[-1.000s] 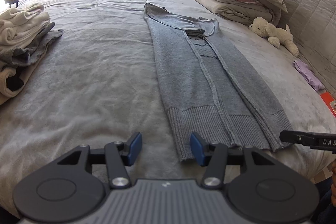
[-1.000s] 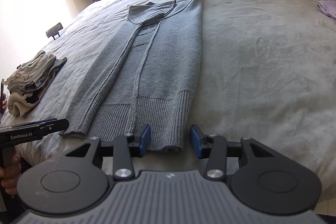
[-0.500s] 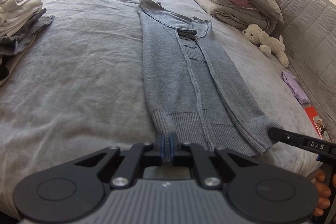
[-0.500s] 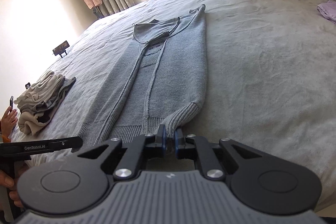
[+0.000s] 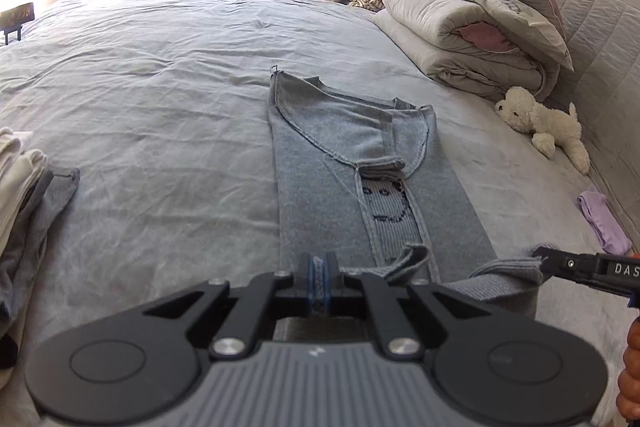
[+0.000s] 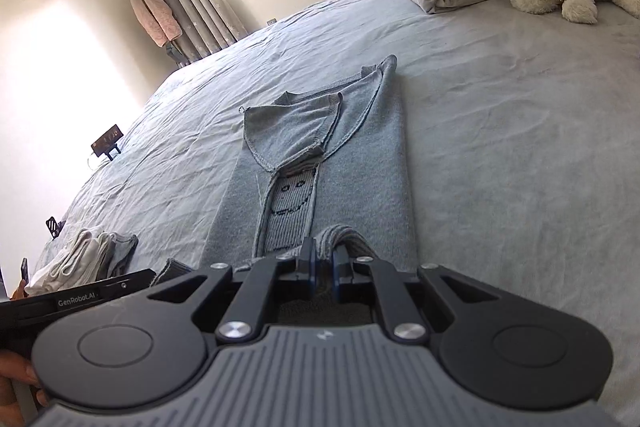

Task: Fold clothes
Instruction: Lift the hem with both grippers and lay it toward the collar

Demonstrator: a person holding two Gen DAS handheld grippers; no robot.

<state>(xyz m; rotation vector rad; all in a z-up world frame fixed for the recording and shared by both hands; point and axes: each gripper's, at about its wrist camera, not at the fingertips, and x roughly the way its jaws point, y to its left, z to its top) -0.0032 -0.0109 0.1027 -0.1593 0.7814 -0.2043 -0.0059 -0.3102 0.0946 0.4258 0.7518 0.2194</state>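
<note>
On the bed [image 5: 160,75], both tools, a second ago apart, now clamp the sweater's [image 5: 320,155] lifted hem

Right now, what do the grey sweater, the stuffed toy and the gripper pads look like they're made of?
Grey sweater: soft knitted yarn, matte; ribbed hem and a knitted-in face show, fibre unclear. Stuffed toy: cream plush, fuzzy pile. Left gripper fingers: blue pads, probably rubber, on black arms, plastic or metal unclear.

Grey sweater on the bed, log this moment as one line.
step: fold hem toward collar | left gripper: shut on grey sweater hem | right gripper: shut on hem | hem: raised off bed
</note>
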